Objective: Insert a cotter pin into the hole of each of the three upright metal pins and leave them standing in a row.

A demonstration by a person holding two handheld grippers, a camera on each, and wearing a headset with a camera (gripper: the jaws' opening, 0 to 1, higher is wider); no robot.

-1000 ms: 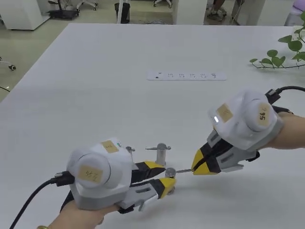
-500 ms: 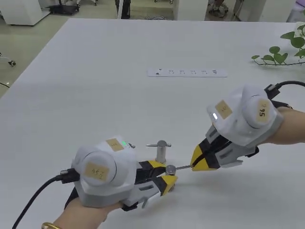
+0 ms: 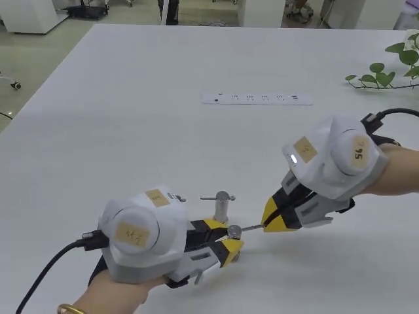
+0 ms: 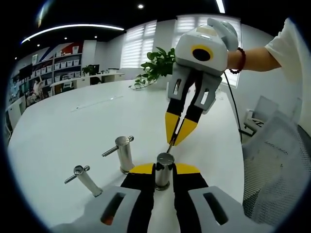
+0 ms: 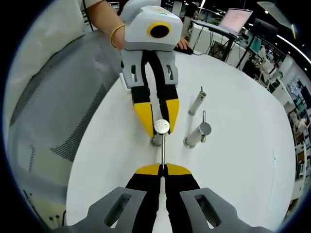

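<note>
Tan paper stickers (image 3: pixel 359 154) sit on the rounded white plastic shells of both grippers. Each bears handwritten marks. The one on the right shell looks like "56", but none of them reads with certainty.

The left gripper (image 3: pixel 226 237) is near and to the left on the matte white table (image 3: pixel 131 98). Its black jaws with yellow tips are closed on the held pin (image 3: pixel 233 231), a short brushed-steel cylinder with a flat round head. This pin stands upright on the table between the tips.

The right gripper (image 3: pixel 270 222), just to the right, has its yellow tips pressed together on the cotter pin (image 3: pixel 249 229), a thin straight steel wire lying level. The wire's free end meets the held pin just under the head. I cannot tell whether it has entered the hole.

Just beyond the held pin stands the second pin (image 3: pixel 222 208), of the same shape. A looped cotter (image 3: pixel 208 198) passes through it near the top and sticks out to the left. The third pin (image 4: pixel 90 183) stands farther left, with a ringed cotter (image 4: pixel 70 178) crossing it below the head.

Far across the table lies a flat white power strip (image 3: pixel 256 99) with a row of sockets; its printing is too small to read. A green leafy plant (image 3: pixel 393 72) trails over the far right edge.
</note>
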